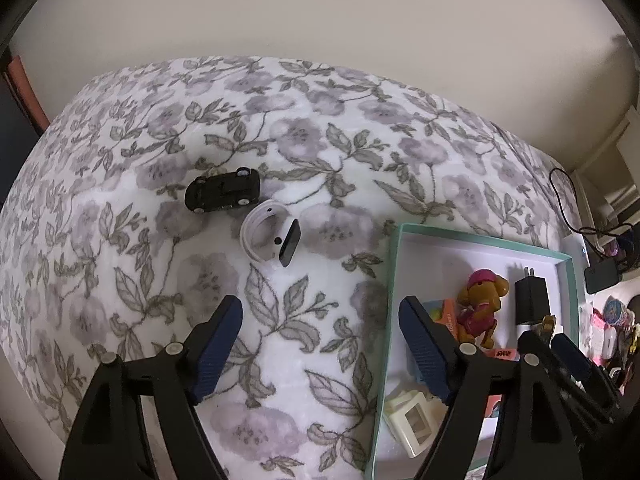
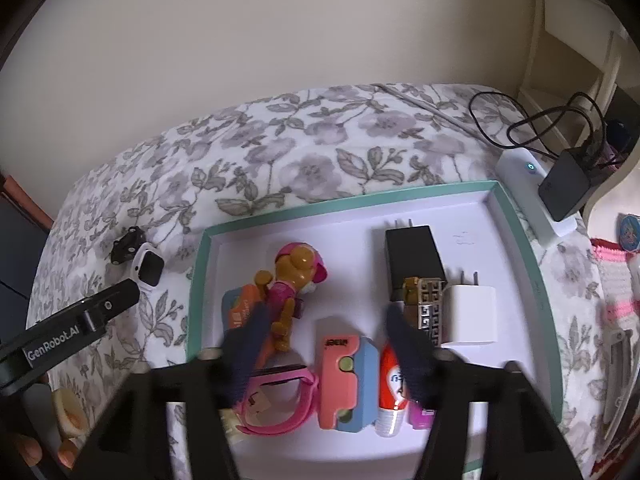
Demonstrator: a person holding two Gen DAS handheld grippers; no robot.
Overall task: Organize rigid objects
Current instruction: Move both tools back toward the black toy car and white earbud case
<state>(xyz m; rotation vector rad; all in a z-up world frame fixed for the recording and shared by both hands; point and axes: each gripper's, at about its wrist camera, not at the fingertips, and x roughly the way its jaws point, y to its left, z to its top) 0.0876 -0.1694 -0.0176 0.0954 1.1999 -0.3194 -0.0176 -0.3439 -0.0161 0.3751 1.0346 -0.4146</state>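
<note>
Two strays left on the blanket (image 1: 120, 208): toy car (image 1: 222, 191) and white watch (image 1: 271, 237), touching, outside the tray (image 2: 256, 217). Left gripper (image 1: 320, 352) gapes empty facing them, likely next; right gripper (image 2: 326, 350) open over the tray, holding nothing.

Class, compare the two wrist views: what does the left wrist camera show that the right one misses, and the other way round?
Left only: the white square frame lying in the tray, and the watch's round white strap.

Right only: the white charger, pink watch, pink and blue block, and the white box with its cable.

Both: teal tray, dog figure, black charger, black toy car, white smartwatch.
</note>
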